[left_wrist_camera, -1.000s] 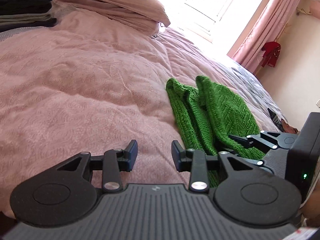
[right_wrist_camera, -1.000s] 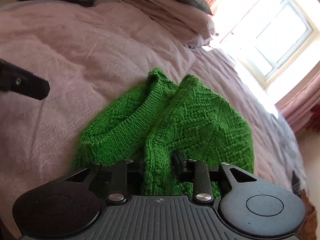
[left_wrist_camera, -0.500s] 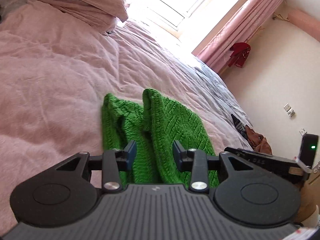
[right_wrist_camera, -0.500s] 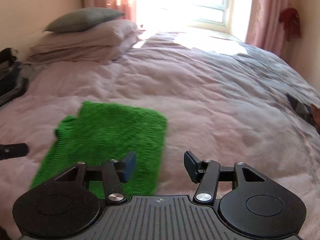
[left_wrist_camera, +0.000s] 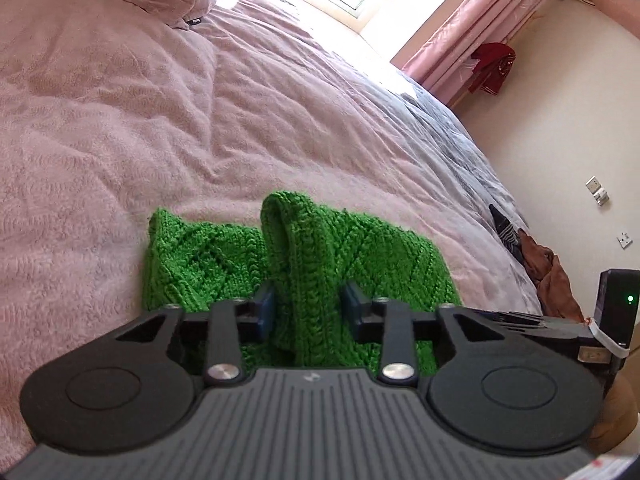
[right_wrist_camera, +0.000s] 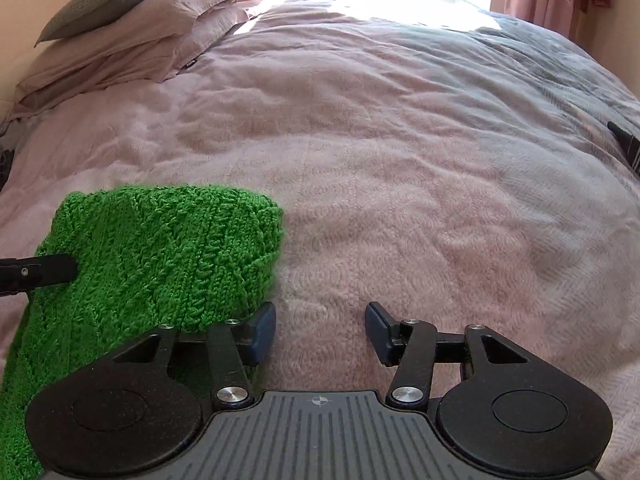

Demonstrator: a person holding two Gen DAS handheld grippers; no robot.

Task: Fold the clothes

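Observation:
A green knitted garment lies folded on the pink duvet. One thick fold of it stands up between the jaws of my left gripper, which are closing and touch the knit on both sides. In the right wrist view the same garment fills the lower left. My right gripper hangs just to its right over bare duvet; its jaws are closing a little, stand wide apart and hold nothing. Its left pad sits at the knit's edge. A left finger pokes in on the knit.
Stacked pillows lie at the head of the bed. Pink curtains and a hanging red garment flank the bright window. Brown and dark clothes are heaped at the bed's right edge by the wall.
My left gripper came from the bare duvet over the garment and now has a fold between its jaws. My right gripper let go of the knit, rolled and moved off to its right.

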